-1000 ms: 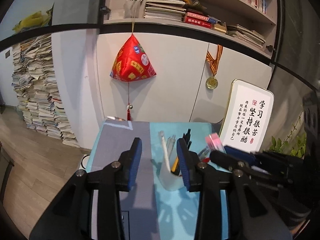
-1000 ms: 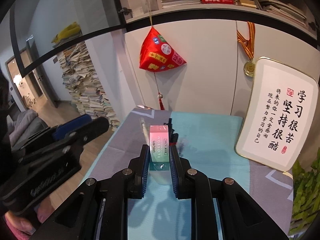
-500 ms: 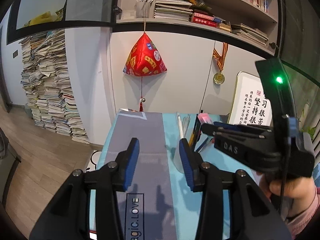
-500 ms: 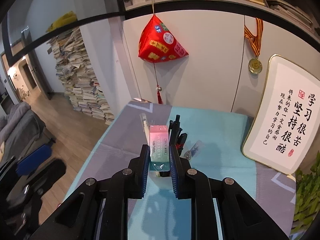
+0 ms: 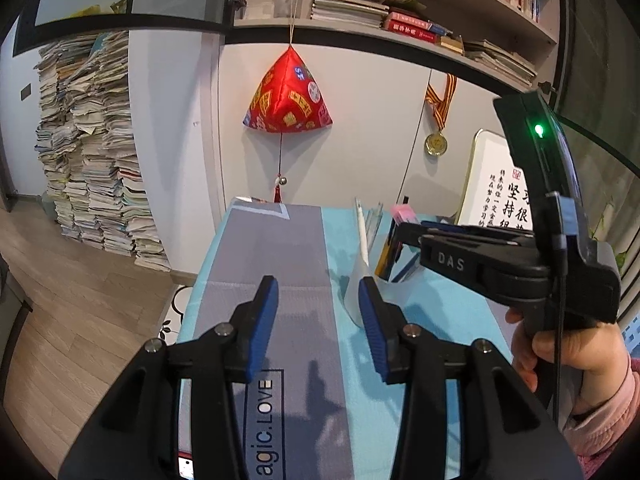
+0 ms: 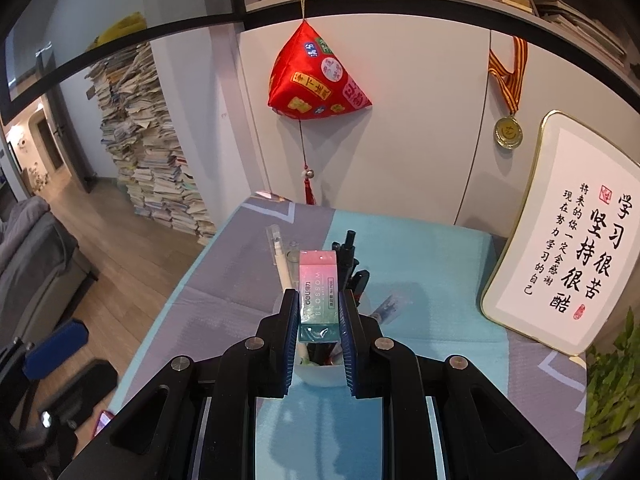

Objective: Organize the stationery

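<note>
Right gripper: its blue pads press on both long sides of an eraser; the jaws stand narrow, closed on it. In the left wrist view this same gripper comes in from the right edge, and a hand with a pink sleeve holds its handle.
Eraser: a block in a sleeve that goes from pink at the top to green at the bottom, with the word BLOSSOM printed on it. It stands upright at the centre of the right wrist view, just above the pen cup.
Pen cup: a translucent white cup on the teal part of the table cover, in the lower centre of the right wrist view. It holds a white pen and some black pens; the pens lean toward the top of the frame.
Left gripper: the jaws are moderately apart and nothing is between them. Its right pad is just beside the pen cup; I cannot tell if they touch.
Table cover: grey and teal panels, with printed letters at the lower centre of the left wrist view.
Small clear packet: it lies on the teal cover, to the right of the cup.
Framed calligraphy board: it leans at the right side of the frame.
Red hanging ornament: upper centre, in front of the white cabinet door.
Medal: it hangs on a striped ribbon, upper right.
</note>
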